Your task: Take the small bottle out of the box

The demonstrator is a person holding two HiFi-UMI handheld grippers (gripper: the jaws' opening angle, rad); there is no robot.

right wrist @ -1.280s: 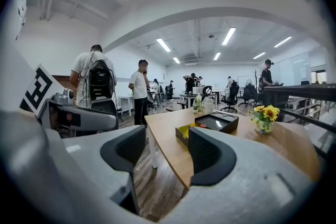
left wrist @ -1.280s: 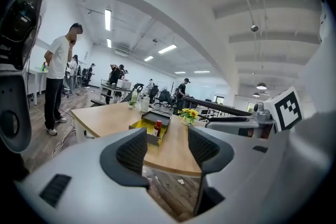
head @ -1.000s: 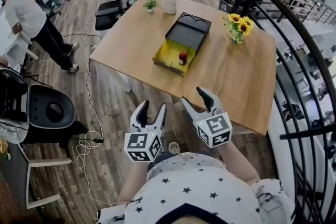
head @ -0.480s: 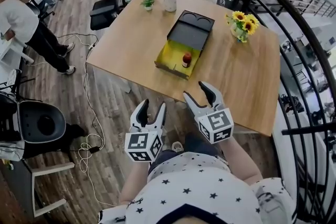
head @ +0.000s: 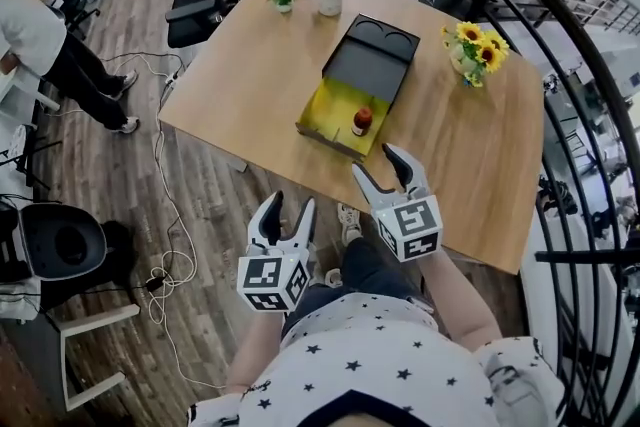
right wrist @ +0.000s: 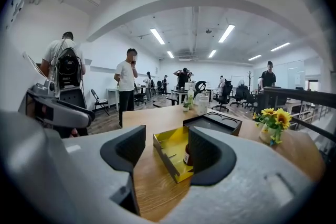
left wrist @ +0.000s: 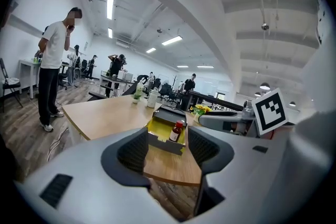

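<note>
Head view, looking steeply down: a wooden table carries an open box with a yellow inside. Its black lid is folded back on the far side. The small bottle, dark with a red cap, stands upright inside the box, close to its right wall.

The left gripper is held low in front of the person's torso, off the table and well apart from the box, on the box's near-left side, pointing forward. The right gripper reaches further forward, over the table's near edge, just short of the box and angled towards it. A vase of sunflowers stands right of the box.

Left gripper view: the two jaws are spread, nothing between them. The box and bottle show through the gap, some way ahead.

Right gripper view: the jaws stand wide and empty. The box's near corner lies in the gap, and the right jaw partly hides the bottle.
</note>
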